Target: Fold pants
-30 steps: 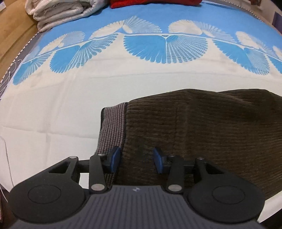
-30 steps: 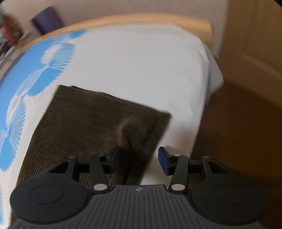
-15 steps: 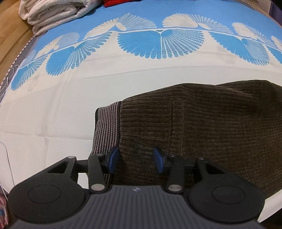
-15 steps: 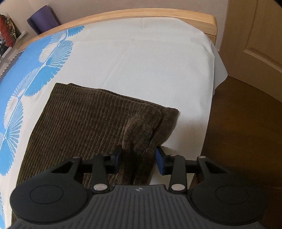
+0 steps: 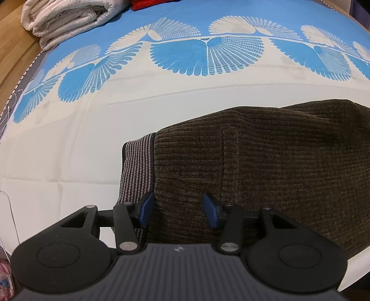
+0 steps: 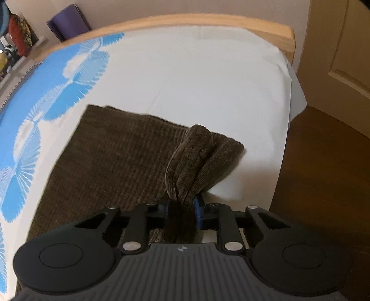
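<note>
pants (image 6: 120, 162) | right tongs (image 6: 181, 211) closing, fabric bunched between | left tongs (image 5: 178, 209) opening

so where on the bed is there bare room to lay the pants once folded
Free: the white sheet between the brown pants and the wooden footboard; also the white band left of the waistband, below the blue fan print. Crowded: the far corner with the folded white bedding.

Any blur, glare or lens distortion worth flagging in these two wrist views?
Left wrist: sharp, no glare; fisheye bows the bed edges; pants ribbing crisp. Right wrist: slight motion blur on the headboard and pants; right gripper stays sharp, closing on bunched fabric.
</note>
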The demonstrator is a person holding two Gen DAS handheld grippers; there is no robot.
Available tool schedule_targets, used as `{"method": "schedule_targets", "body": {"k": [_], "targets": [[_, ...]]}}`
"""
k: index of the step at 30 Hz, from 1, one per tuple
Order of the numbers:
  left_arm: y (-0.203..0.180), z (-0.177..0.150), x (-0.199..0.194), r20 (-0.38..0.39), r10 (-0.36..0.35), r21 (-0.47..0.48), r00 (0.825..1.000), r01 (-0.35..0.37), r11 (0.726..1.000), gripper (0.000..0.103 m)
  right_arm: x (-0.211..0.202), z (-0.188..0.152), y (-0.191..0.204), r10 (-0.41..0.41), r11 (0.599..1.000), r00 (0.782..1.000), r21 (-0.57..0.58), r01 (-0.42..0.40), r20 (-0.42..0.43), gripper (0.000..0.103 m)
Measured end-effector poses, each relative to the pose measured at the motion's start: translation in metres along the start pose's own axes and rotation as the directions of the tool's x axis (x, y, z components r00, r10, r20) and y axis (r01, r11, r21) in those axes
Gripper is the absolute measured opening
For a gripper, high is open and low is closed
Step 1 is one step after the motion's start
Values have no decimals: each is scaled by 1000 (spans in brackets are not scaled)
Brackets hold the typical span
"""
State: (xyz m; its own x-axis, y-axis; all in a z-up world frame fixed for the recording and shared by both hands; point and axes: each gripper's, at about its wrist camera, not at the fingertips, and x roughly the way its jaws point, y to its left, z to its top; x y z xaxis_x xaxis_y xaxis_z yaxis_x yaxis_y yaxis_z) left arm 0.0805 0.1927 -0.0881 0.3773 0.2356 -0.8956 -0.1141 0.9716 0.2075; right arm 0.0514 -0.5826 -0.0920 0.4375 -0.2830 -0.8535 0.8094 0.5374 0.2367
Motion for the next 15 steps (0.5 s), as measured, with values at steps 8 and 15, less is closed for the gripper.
{"method": "schedule_targets", "body": {"k": [8, 15], "targets": [[0, -1, 0, 3, 0, 5, 1000, 0, 1000, 52, -53, -6, 27, 131, 984, 975, -141, -107, 179, 19], [0, -3, -3, 7, -5, 1, 1000, 5, 1000, 52, -100, -27, 80, 231, 918, 925, -383, -104, 302, 18]]}}
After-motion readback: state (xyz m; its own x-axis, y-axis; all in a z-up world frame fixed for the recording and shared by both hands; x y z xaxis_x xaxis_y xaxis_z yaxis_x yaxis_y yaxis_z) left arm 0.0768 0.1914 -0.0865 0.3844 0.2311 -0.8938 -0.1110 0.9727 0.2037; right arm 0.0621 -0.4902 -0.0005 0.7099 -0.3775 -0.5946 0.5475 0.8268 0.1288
